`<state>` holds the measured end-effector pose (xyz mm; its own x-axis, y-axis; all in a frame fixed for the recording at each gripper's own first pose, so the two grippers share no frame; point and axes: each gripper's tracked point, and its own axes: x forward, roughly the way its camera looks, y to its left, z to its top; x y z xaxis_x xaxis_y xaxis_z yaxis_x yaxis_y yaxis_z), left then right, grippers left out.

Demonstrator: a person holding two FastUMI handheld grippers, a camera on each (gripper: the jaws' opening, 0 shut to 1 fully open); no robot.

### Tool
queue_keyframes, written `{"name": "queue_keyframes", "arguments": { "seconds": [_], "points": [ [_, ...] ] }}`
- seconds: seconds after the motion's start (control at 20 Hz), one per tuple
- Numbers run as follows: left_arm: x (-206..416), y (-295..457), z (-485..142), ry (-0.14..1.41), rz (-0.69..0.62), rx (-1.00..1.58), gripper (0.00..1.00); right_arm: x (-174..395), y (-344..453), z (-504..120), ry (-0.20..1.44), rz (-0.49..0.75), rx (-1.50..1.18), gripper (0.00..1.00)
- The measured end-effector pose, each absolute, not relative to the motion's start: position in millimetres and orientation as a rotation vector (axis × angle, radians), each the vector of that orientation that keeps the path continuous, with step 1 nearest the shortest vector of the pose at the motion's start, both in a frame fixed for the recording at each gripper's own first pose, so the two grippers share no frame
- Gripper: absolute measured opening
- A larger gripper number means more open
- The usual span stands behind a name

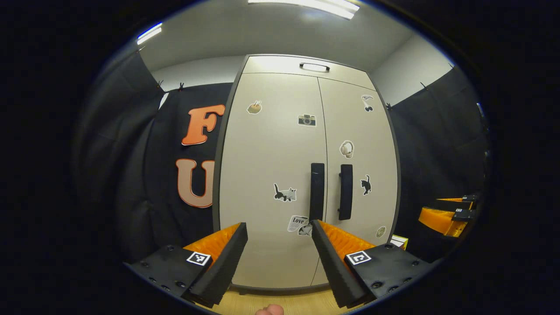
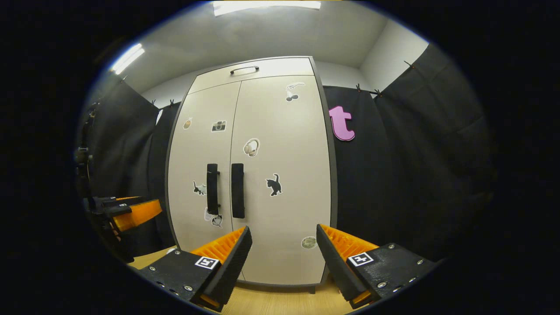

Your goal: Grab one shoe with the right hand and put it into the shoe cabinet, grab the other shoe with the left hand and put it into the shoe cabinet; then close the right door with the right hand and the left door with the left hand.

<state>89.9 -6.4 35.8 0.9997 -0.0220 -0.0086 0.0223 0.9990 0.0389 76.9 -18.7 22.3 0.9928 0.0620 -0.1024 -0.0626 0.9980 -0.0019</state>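
Wooden floor (image 1: 262, 302), shut stickered shoe cabinet (image 1: 280, 144)

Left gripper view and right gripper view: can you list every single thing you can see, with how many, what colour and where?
Shoe cabinet: one, pale grey, straight ahead on the floor.
Doors: two, pale grey, both closed.
Door handles: two, black, upright beside the middle seam.
Top handle: one, dark, on the cabinet's top panel.
Stickers: several, mostly black and white, scattered on both doors.
Floor: light wood, under the cabinet.
Ceiling lights: bright white strips overhead.
Left gripper: orange and black fingers, apart, empty.
Right gripper: orange and black fingers, apart, empty.
Fingertip: one, bottom edge of the left gripper view.
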Motion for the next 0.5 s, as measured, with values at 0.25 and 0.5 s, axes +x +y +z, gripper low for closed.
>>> {"name": "queue_keyframes", "arguments": {
  "seconds": [0.25,0.5],
  "points": [
    [71,2,31,0.015,-0.009,0.039,0.96,68,-16,18,0.104,0.053,-0.006,0.92],
    [64,9,31,0.016,0.008,0.036,0.97,62,-12,20,0.099,0.058,0.022,0.92]
  ]
}}
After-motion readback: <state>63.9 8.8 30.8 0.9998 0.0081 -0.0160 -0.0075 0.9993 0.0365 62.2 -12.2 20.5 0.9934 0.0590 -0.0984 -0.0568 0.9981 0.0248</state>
